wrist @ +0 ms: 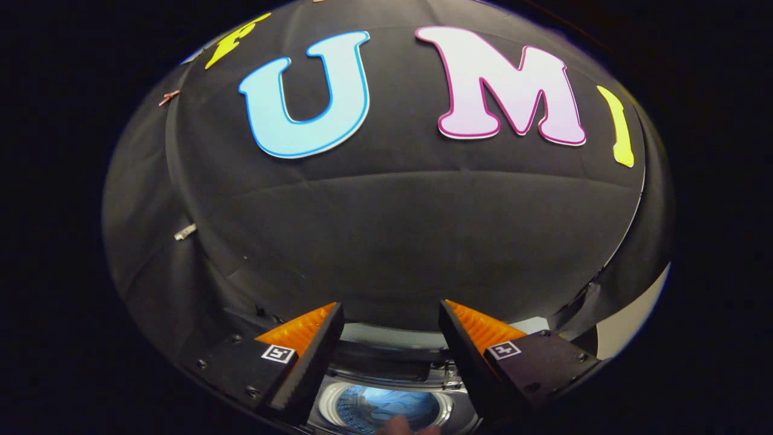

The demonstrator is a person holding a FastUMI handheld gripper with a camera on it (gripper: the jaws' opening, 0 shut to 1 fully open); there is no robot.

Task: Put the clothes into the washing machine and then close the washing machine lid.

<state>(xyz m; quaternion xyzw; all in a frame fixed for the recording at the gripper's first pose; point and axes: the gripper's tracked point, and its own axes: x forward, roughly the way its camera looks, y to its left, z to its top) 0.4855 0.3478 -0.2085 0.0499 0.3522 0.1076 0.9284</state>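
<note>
Between the spread claw (391, 314) fingers, the washing machine (386, 406) drum shows partly hidden.

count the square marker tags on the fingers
2: one tag on the left finger, one tag on the right. The gripper is open above the washing machine drum; others may be hidden.

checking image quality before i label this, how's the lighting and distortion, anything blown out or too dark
Gripper view: strong fisheye bulge bends the black cloth booth wall; lighting dim overall; the round washing machine drum opening, between the open gripper fingers, glows bluish and slightly blown out; a pale blurred fingertip sits before it.
</note>
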